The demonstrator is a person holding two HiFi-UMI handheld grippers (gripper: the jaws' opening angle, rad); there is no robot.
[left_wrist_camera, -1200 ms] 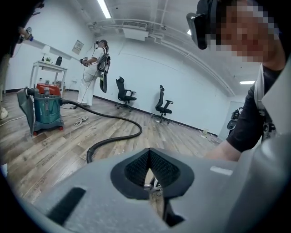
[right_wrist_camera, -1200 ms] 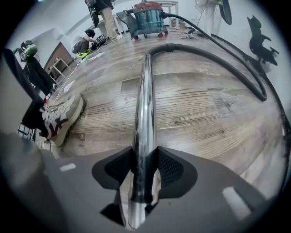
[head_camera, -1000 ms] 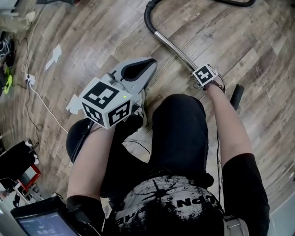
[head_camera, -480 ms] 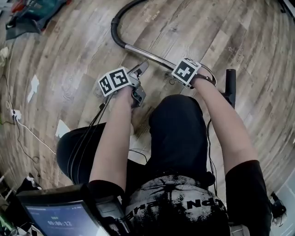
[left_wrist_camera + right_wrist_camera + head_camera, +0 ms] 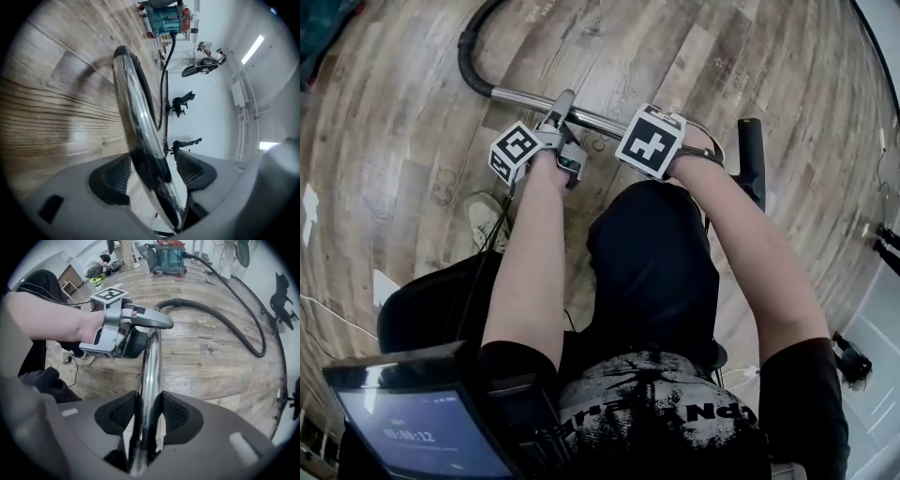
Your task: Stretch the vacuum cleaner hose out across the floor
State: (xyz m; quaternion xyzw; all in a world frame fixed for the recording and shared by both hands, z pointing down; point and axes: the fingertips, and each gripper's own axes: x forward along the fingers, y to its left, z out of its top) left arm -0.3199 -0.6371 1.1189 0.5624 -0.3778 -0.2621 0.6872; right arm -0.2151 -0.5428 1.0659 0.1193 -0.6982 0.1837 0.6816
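The vacuum's shiny metal tube (image 5: 598,119) runs across the wooden floor and joins the black hose (image 5: 472,67), which curves away. My right gripper (image 5: 649,131) points straight down and is shut on the tube (image 5: 151,362), pads pressing both sides. My left gripper (image 5: 564,120) sits on the same tube a little nearer the hose. Its jaws have just been opening and now stand wide open around the tube (image 5: 136,122), with gaps on both sides. In the right gripper view the left gripper (image 5: 150,326) straddles the tube, and the hose (image 5: 220,319) loops back to the teal vacuum cleaner (image 5: 168,258).
A black bar (image 5: 752,159) stands to the right of my right hand. My shoe (image 5: 487,217) and legs are just below the grippers, with a screen (image 5: 422,431) at the lower left. A person (image 5: 101,263) crouches by the far wall. Stands line the white wall (image 5: 185,101).
My left gripper has dropped from near my lap down onto the tube and rolled over, its jaws now open around it. My right gripper has risen slightly with the tube.
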